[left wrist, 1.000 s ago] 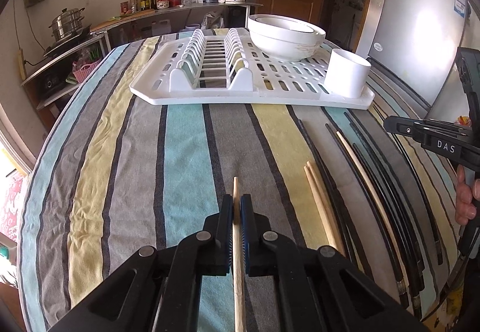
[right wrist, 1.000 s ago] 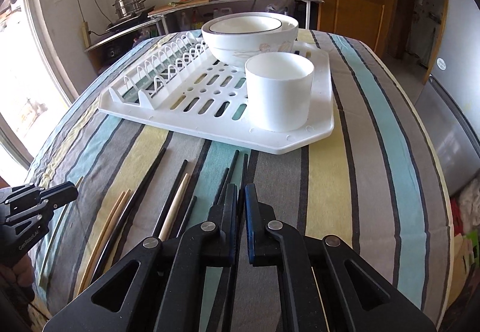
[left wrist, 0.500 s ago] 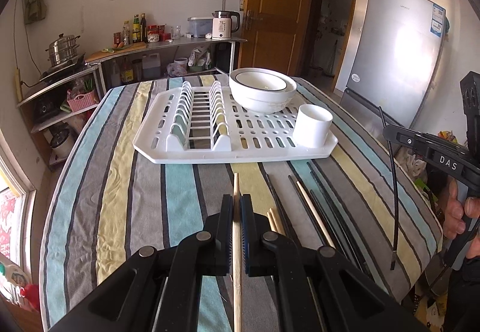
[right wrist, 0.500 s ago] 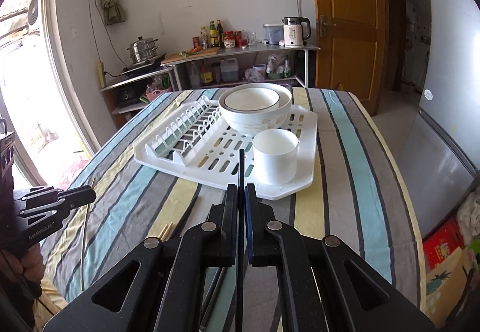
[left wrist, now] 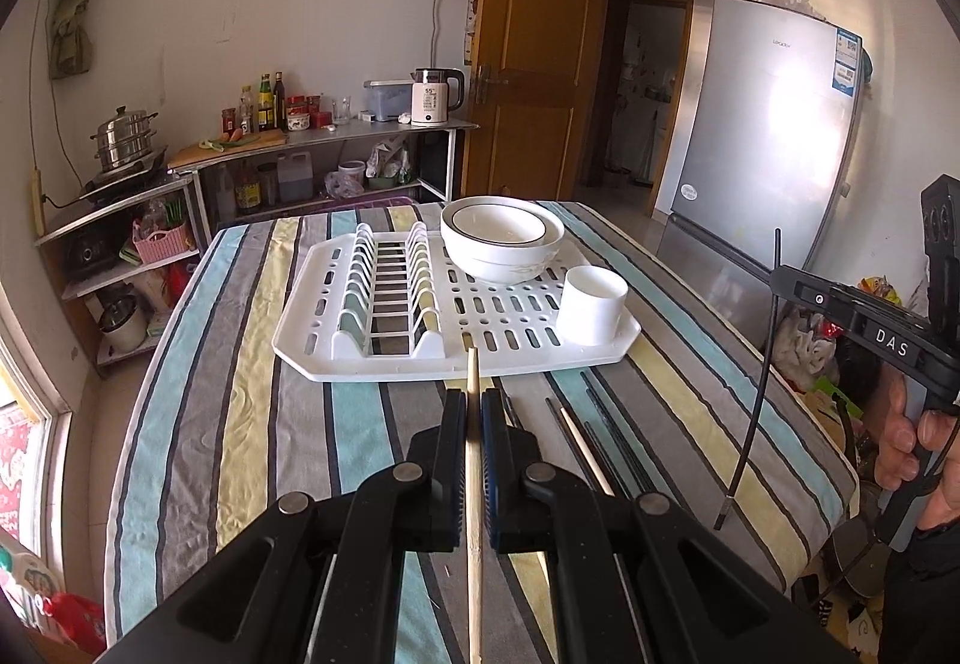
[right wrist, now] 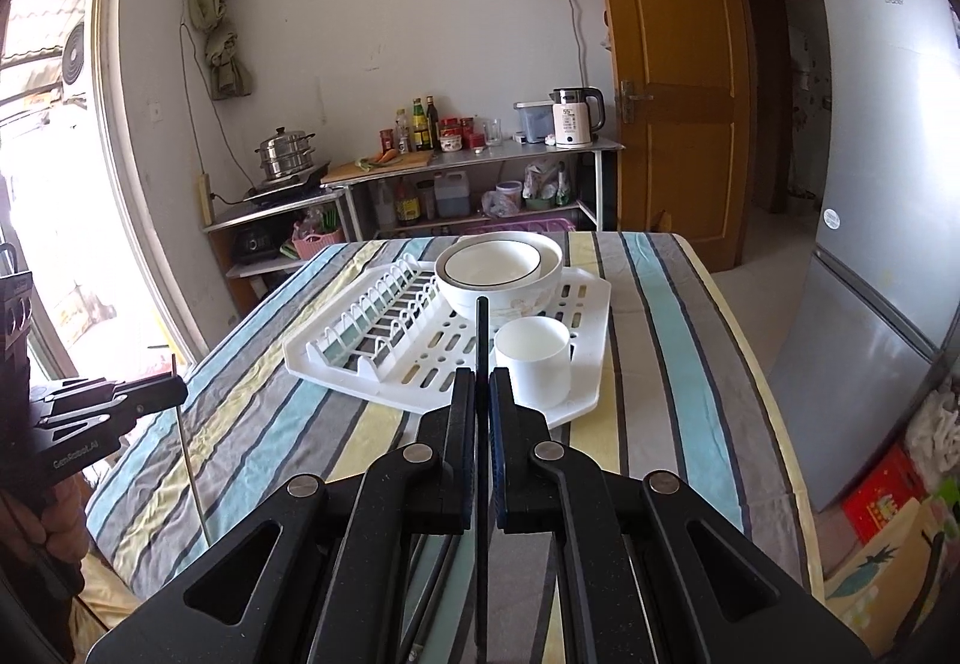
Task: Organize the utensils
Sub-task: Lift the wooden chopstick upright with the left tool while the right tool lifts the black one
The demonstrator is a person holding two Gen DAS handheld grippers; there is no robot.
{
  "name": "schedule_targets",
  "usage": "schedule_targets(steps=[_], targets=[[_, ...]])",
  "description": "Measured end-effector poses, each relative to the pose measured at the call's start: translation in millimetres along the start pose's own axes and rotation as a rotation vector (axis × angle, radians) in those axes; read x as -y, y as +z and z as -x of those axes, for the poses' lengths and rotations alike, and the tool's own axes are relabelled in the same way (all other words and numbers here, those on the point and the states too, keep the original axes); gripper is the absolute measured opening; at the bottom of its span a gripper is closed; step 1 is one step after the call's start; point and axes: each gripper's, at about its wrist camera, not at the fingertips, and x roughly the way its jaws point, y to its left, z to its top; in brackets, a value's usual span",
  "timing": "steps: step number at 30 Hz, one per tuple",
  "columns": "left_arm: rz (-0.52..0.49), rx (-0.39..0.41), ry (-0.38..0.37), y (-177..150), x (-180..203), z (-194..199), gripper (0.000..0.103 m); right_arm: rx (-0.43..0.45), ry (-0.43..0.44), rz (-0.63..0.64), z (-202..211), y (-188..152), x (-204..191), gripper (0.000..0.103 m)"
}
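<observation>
Pale wooden chopstick (left wrist: 473, 460), slim and round, clamped between the pressed-together jaws of the black left gripper (left wrist: 474, 406), tip reaching forward over the near edge of the white perforated plastic drying rack (left wrist: 420, 358). Thin black chopstick (right wrist: 482, 346), pinched the same way in the black right gripper (right wrist: 482, 382), tip rising in front of the white ceramic bowls (right wrist: 498, 274) with a dark rim line, nested on the far part of the rack. Seen from the left wrist: same black chopstick hanging clear above the table, nearly upright below the right gripper, with a hand (left wrist: 918, 448) on the handle. Seen from the right wrist: wooden chopstick likewise held off the table at the far left. White cylindrical cup (left wrist: 591, 307), upright at the rack's near right corner. More loose chopsticks (left wrist: 591, 454), black and wooden, flat on the striped grey, teal and yellow tablecloth (left wrist: 252, 424), just in front of the rack.
</observation>
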Motion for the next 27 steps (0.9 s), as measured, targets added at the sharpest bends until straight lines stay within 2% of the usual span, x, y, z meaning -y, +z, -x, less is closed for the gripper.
schedule_targets(steps=[6, 11, 18, 27], targets=[[-0.007, 0.015, -0.012, 8, 2, 2, 0.005, 0.021, 0.001, -0.003, 5, 5, 1, 0.004], [-0.014, 0.039, -0.030, 28, 7, -1, 0.005, 0.039, 0.002, -0.004, 3, 13, 3, 0.004], [-0.020, 0.073, -0.084, 74, 21, -20, 0.005, 0.071, 0.000, -0.002, -3, 35, 10, 0.004], [-0.006, 0.109, -0.166, 143, 37, -71, 0.005, 0.133, -0.004, -0.015, -15, 81, 27, 0.004]])
